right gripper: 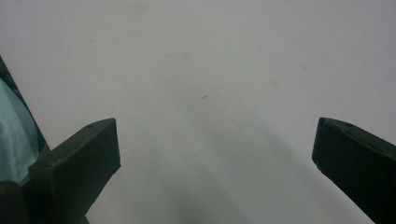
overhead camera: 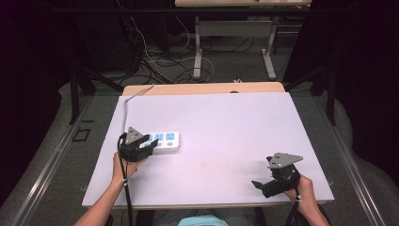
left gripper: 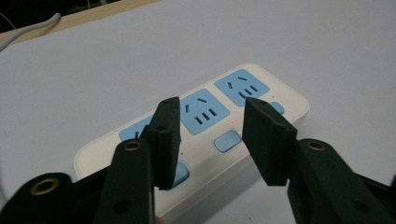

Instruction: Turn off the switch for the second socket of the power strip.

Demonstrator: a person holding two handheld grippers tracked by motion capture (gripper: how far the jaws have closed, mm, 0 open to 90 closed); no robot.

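White tabletop [overhead camera: 226, 127], left claw [left gripper: 212, 135] part-closed astride power strip [left gripper: 261, 93], contact unclear, right claw [right gripper: 215, 154] wide, empty.

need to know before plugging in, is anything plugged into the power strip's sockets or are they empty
Empty, as far as seen: the power strip shows bare blue sockets, though the left gripper hides part of one.

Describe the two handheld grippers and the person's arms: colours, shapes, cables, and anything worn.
Both the left gripper and right gripper are matte black, each topped by a grey three-cornered plate with small holes. A black cable trails from each toward the person. In the left gripper view, the jaws end in flat ribbed pads, with brass-coloured rings set in the arms behind. The forearms are bare, without sleeves; a pale band circles the left wrist.
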